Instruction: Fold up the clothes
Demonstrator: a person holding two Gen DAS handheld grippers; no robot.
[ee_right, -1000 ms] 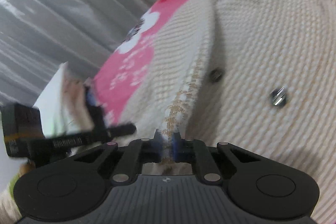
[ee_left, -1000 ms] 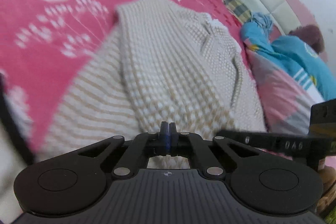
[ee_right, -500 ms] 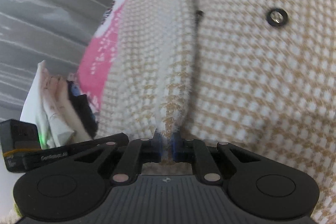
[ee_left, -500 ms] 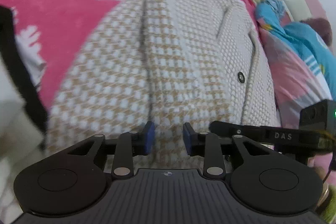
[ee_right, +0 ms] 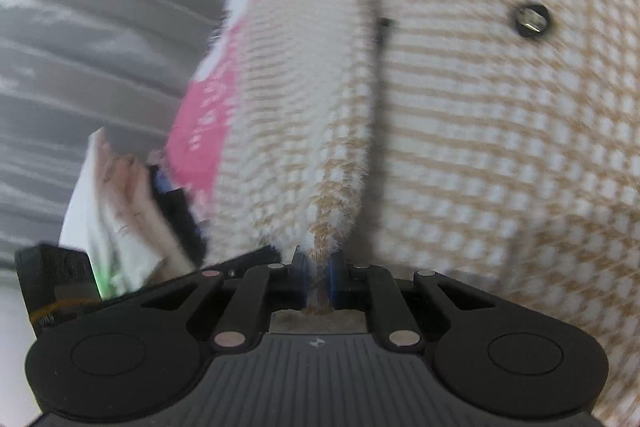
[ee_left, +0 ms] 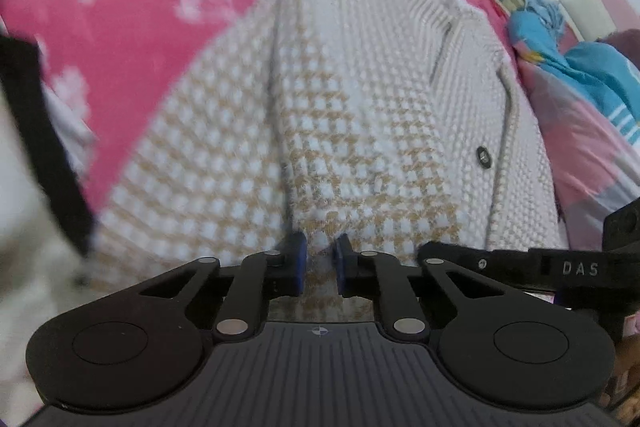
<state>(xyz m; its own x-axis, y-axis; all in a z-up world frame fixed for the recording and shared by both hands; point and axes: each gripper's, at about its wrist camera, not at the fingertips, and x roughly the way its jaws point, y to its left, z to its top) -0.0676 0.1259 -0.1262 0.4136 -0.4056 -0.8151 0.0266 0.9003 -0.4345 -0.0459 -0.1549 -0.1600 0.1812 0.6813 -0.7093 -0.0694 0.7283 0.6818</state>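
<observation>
The only writing I can read is "DAS", white on the black bar of my right tongs (ee_left: 520, 263), seen at 4 o'clock in my left view. My left tongs (ee_left: 321, 259) stand partly open, their blue pads either side of the hem of the cream-and-tan knit cardigan (ee_left: 360, 99), not clamping it. The cardigan lies on the pink floral bedspread (ee_left: 132, 27). Only this view shows the blue bedding (ee_left: 584, 67) at 2 o'clock. My right view alone shows the grey curtain (ee_right: 100, 27) and a hand (ee_right: 132, 203) at 9 o'clock; there my right tongs (ee_right: 319, 267) pinch a fold of the cardigan (ee_right: 500, 147).
</observation>
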